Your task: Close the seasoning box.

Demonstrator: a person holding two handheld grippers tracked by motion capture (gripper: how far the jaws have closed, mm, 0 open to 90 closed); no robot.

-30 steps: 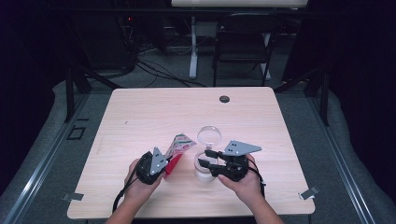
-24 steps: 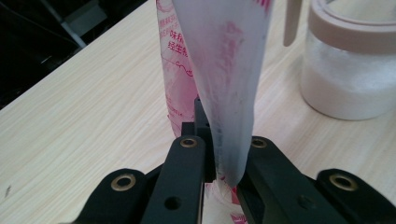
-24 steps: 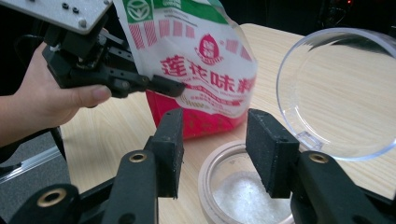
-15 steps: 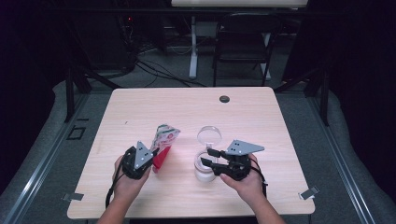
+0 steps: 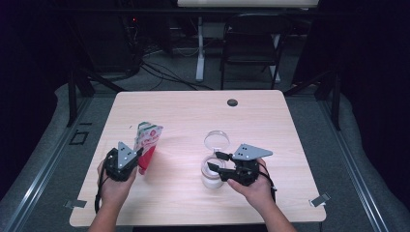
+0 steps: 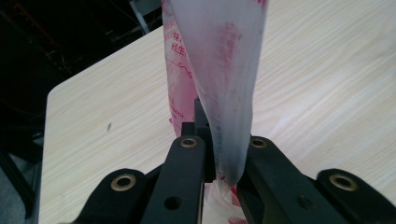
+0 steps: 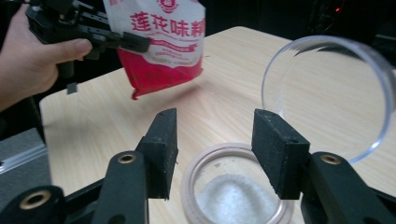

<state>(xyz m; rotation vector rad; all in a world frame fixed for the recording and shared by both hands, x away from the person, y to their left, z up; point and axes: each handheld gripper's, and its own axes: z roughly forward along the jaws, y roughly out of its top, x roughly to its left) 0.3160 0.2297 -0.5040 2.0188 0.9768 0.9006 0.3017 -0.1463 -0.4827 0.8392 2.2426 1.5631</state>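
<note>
The left gripper sat clamped tight in the person's left hand near the table's left edge, while the right gripper, held low in the right hand, had just been widening its jaws, which stood apart, gripping nothing.

Light wooden table carrying a jar

A clear jar of white powder stands on it, its round hinged lid raised just behind; a small dark round fitting sits well beyond the jar, near the far edge.
</note>
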